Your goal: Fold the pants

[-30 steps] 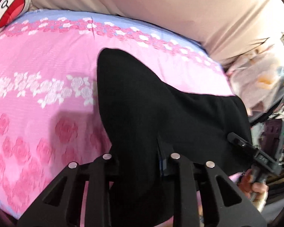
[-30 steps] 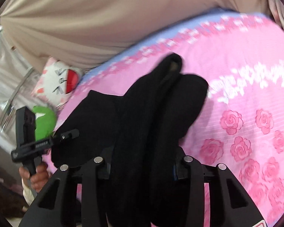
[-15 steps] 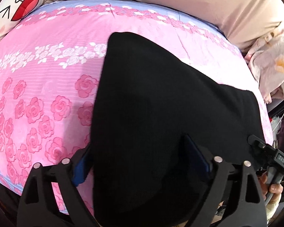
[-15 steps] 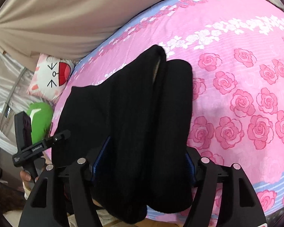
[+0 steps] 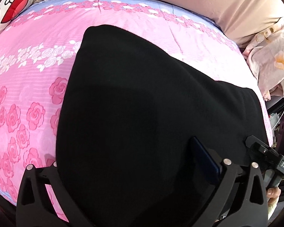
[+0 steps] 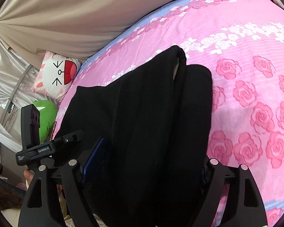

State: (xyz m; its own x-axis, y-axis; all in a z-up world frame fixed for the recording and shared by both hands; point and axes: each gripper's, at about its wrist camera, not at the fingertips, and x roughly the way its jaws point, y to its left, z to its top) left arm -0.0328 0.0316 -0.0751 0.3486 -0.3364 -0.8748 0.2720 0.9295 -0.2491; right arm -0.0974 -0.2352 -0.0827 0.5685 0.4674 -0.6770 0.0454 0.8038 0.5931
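**Both grippers letting go of pants**

Black pants (image 5: 142, 104) lie folded on the pink rose-print bedspread (image 5: 28, 75). Left gripper (image 5: 130, 162) and right gripper (image 6: 143, 160) jaws opening, spread wide; cloth still between them, pads not pressing.

Pants (image 5: 142, 113) on the bedspread (image 5: 28, 79), cushion (image 6: 55, 73) at its far corner, curtain (image 6: 66, 15) behind.

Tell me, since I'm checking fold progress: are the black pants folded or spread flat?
Folded. In the right wrist view the black pants lie doubled on the pink bedspread, one layer's rounded edge stacked over another.
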